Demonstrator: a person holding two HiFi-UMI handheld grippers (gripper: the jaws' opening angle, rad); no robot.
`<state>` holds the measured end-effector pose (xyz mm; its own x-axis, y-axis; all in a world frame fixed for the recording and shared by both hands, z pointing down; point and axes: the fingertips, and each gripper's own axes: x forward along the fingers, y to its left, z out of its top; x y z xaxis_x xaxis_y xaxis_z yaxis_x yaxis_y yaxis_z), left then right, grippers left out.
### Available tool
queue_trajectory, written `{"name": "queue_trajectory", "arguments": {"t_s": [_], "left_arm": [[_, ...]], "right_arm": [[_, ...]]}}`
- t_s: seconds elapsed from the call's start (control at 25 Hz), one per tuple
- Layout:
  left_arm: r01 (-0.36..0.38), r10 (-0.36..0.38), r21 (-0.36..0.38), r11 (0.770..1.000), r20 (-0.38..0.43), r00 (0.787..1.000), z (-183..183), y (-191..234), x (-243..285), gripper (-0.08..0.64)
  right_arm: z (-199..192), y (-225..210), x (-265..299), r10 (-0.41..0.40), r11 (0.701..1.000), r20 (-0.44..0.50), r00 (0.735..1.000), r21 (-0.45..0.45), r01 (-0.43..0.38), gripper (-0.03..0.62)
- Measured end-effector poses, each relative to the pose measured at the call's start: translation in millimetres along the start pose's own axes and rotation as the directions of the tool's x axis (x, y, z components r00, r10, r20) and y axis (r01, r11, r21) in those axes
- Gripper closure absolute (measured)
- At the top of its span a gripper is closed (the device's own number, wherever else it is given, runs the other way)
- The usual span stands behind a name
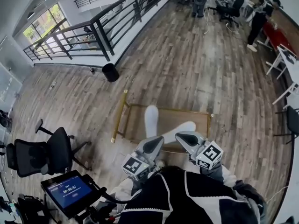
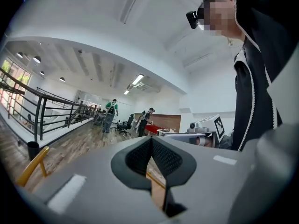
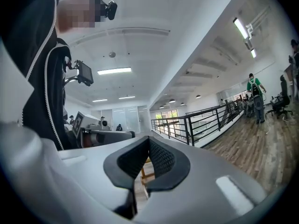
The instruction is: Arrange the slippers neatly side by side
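Note:
Two white slippers lie on a low gold-framed table (image 1: 122, 113). One slipper (image 1: 151, 119) points straight away from me; the other slipper (image 1: 181, 130) lies to its right, angled so the two splay apart in a V. My left gripper (image 1: 154, 144) hovers at the table's near edge, shut and empty, just short of the first slipper's heel. My right gripper (image 1: 185, 137) is beside it, also shut and empty, close to the second slipper. The left gripper (image 2: 150, 149) and right gripper (image 3: 146, 157) views show closed jaws pointing level across the room, with no slipper in sight.
A black office chair (image 1: 46, 154) and a screen on a stand (image 1: 70, 190) are at my lower left. A black bin (image 1: 110, 72) stands by the railing (image 1: 100, 31). People (image 1: 256, 26) and white desks (image 1: 288, 62) are far off to the right.

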<state>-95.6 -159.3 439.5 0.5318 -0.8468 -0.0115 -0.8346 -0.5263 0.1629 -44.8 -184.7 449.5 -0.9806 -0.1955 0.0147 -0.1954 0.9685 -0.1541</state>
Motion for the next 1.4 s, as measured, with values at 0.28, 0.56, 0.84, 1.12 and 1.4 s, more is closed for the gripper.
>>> {"name": "queue_trajectory", "arguments": {"t_s": [0.28, 0.56, 0.84, 1.12, 1.4], "left_arm": [[0.142, -0.142, -0.006, 0.990, -0.047, 0.989, 4.1, 59.7, 19.6, 0.543], [0.229, -0.230, -0.023, 0.973, -0.069, 0.971, -3.5, 70.4, 26.5, 0.541], [0.259, -0.259, -0.011, 0.966, -0.051, 0.965, 0.4, 58.7, 30.1, 0.541], [0.219, -0.219, -0.021, 0.975, 0.026, 0.975, 26.0, 57.6, 48.8, 0.541], [0.160, -0.160, -0.013, 0.987, -0.002, 0.987, 16.1, 57.1, 51.9, 0.541]], "right_arm": [[1.5, -35.4, 48.6, -0.140, 0.990, 0.013, 0.990, 0.009, 0.140, 0.586], [-5.5, -42.5, 51.0, -0.243, 0.970, 0.012, 0.970, 0.026, 0.243, 0.586], [1.5, -36.7, 34.6, -0.278, 0.961, 0.005, 0.961, 0.010, 0.278, 0.586], [19.4, -54.0, 22.1, -0.259, 0.966, -0.024, 0.966, -0.012, 0.259, 0.586], [18.3, -57.1, 8.9, -0.226, 0.974, -0.043, 0.973, -0.004, 0.226, 0.584]]}}
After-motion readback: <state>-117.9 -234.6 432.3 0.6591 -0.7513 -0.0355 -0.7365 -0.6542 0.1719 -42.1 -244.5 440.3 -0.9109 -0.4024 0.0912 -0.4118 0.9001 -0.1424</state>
